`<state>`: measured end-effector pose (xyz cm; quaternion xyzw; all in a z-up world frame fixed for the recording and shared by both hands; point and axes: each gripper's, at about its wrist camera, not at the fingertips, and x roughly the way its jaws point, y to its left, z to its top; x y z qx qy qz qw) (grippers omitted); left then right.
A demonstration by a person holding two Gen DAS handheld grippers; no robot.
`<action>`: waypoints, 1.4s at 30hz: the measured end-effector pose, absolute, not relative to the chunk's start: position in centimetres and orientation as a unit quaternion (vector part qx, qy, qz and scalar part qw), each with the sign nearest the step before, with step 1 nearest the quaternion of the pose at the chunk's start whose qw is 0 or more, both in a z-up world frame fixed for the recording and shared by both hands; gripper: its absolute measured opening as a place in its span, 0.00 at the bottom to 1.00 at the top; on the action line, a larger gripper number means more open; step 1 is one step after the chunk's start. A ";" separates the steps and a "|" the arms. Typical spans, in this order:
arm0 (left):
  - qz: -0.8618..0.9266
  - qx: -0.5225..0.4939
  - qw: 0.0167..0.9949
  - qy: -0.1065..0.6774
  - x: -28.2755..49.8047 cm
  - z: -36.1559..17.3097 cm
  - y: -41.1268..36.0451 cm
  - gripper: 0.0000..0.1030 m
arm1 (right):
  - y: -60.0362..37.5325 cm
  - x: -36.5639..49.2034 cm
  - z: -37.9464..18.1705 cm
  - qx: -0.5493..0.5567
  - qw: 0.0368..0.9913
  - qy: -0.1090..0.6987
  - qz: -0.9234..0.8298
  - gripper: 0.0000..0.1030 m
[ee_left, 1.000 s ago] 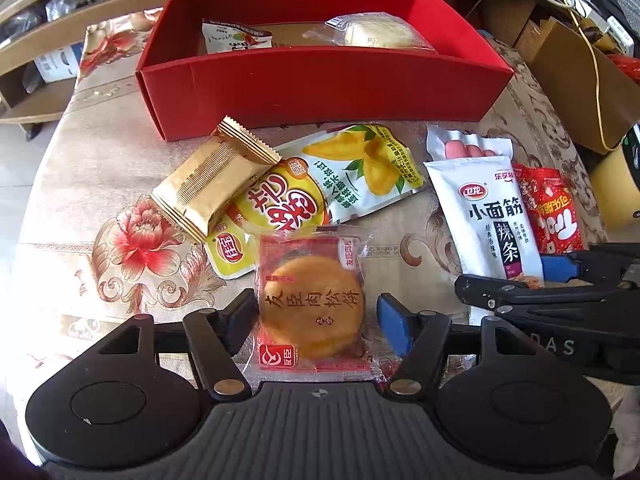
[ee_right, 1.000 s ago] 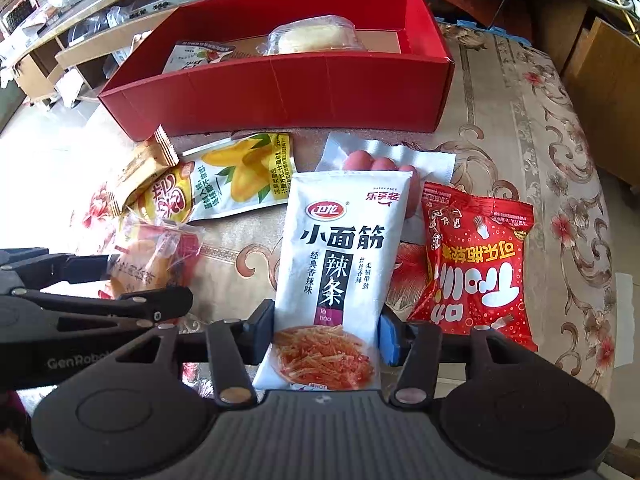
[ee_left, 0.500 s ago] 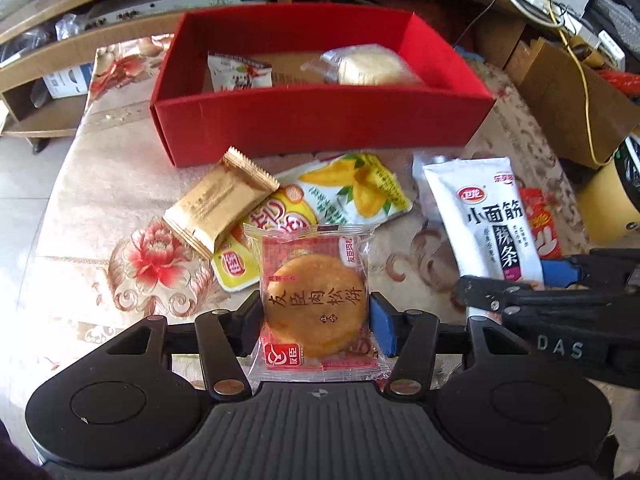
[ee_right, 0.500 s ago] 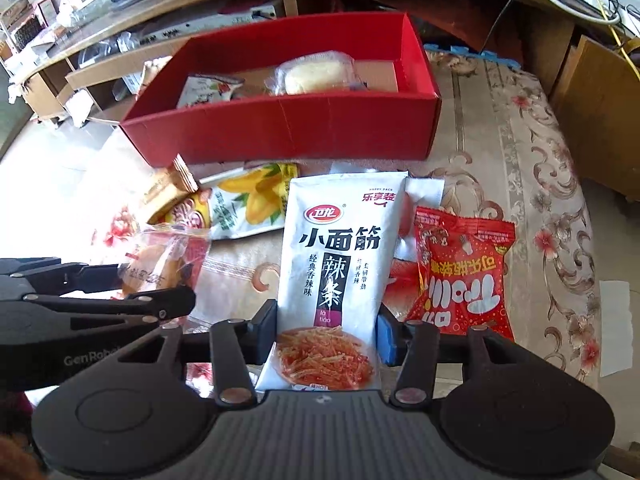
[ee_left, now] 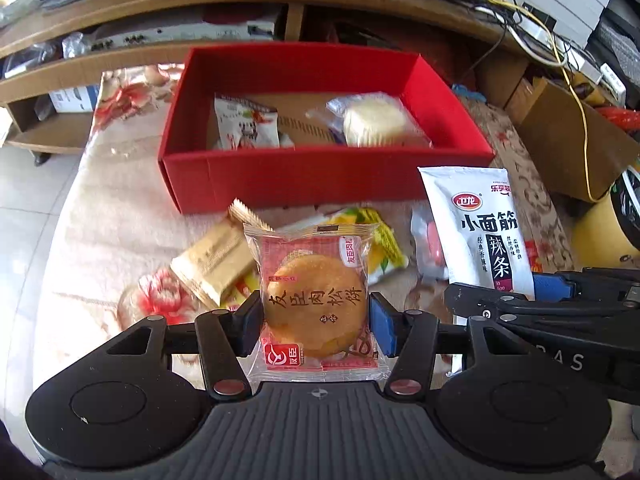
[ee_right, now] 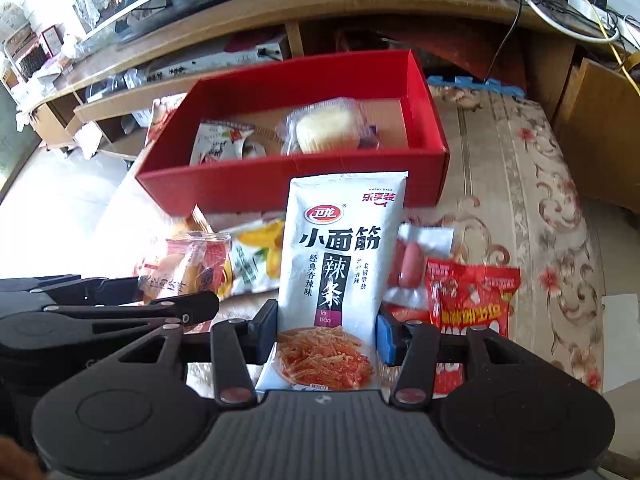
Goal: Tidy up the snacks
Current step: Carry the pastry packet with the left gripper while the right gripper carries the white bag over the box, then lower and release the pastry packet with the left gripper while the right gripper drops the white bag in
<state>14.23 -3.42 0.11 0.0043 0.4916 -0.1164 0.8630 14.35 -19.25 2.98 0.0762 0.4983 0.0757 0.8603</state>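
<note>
- The bench (ee_left: 100, 216) wears a beige cloth printed with red flowers and brown scrolls.
- Behind it runs a low wooden shelf unit (ee_right: 224, 28) with cables and devices on top; pale floor tiles (ee_left: 24, 200) show on the left.
- A cardboard box (ee_left: 568, 140) and a yellow tub (ee_left: 600, 232) stand to the right of the bench.
- An open red box (ee_left: 304, 176) sits at the far side of the bench.
- Inside it lie a small white packet (ee_left: 246, 128) on the left and a wrapped pale cake (ee_left: 376, 120) on the right, apart from each other.
- The left claw (ee_left: 316, 320) is closed on a wrapped round pastry (ee_left: 316, 308), held above the bench in front of the box.
- The right claw (ee_right: 326, 332) is closed on a white noodle-snack bag (ee_right: 340, 264), held upright, its top in front of the box wall.
- Loose on the cloth near the box: a tan wafer pack (ee_left: 216, 260), a yellow mango pouch (ee_right: 260, 256), a sausage pack (ee_right: 412, 268) and a red bag (ee_right: 472, 300).
- The sausage pack lies partly under the red bag.
</note>
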 end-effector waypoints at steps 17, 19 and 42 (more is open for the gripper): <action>-0.104 0.000 0.891 0.441 19.0 3.8 -3.9 0.59 | -19.9 19.4 6.6 0.100 0.885 0.450 0.063 0.45; -0.102 0.001 0.894 0.436 19.8 4.1 -4.1 0.59 | -20.0 20.3 6.9 0.099 0.887 0.446 0.061 0.45; -0.068 0.005 0.897 0.437 27.0 3.2 -4.6 0.59 | -19.9 28.6 5.4 0.086 0.887 0.449 0.059 0.44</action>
